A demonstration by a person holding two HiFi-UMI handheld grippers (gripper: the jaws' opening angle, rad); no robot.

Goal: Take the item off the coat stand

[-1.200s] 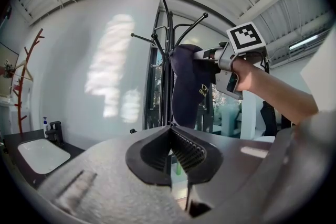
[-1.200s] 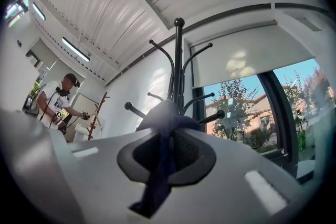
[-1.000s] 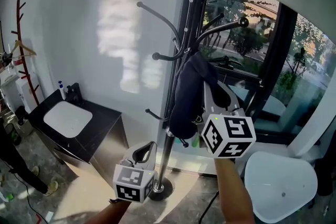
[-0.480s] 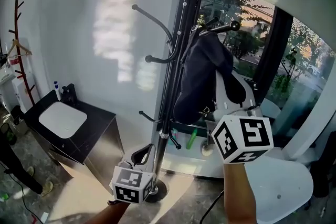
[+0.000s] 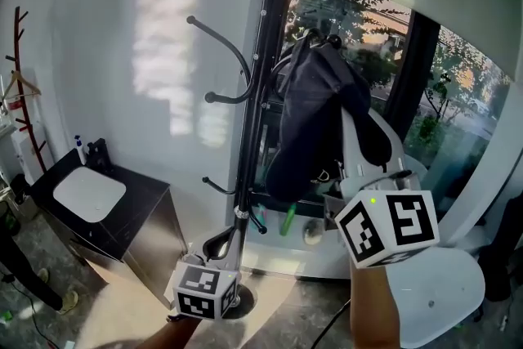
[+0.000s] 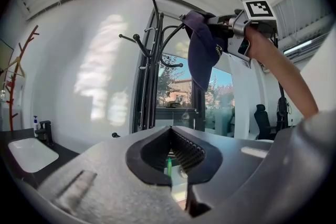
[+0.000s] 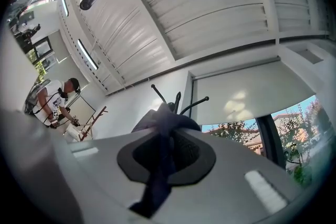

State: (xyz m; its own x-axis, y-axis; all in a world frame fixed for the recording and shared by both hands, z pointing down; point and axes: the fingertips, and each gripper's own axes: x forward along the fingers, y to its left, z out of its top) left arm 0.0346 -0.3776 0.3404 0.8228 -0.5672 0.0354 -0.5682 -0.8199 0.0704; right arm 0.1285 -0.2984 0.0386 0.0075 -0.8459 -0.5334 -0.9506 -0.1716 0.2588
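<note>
A black coat stand rises mid-frame in the head view, its curved hook arms spreading left and right. A dark navy cap hangs to the right of the pole, its top by the knob of one hook arm; whether it still rests on that arm I cannot tell. My right gripper is raised high and shut on the cap; its own view shows navy cloth pinched between the jaws. My left gripper stays low near the stand's base, shut with nothing in it.
A black cabinet with a white basin stands at the lower left. A white round seat is at the lower right, below big windows. A red wooden rack lines the left wall. A person stands farther off.
My right gripper has carried the cap a little to the right, away from the pole, and the cap swings looser. The left gripper has hardly moved.
</note>
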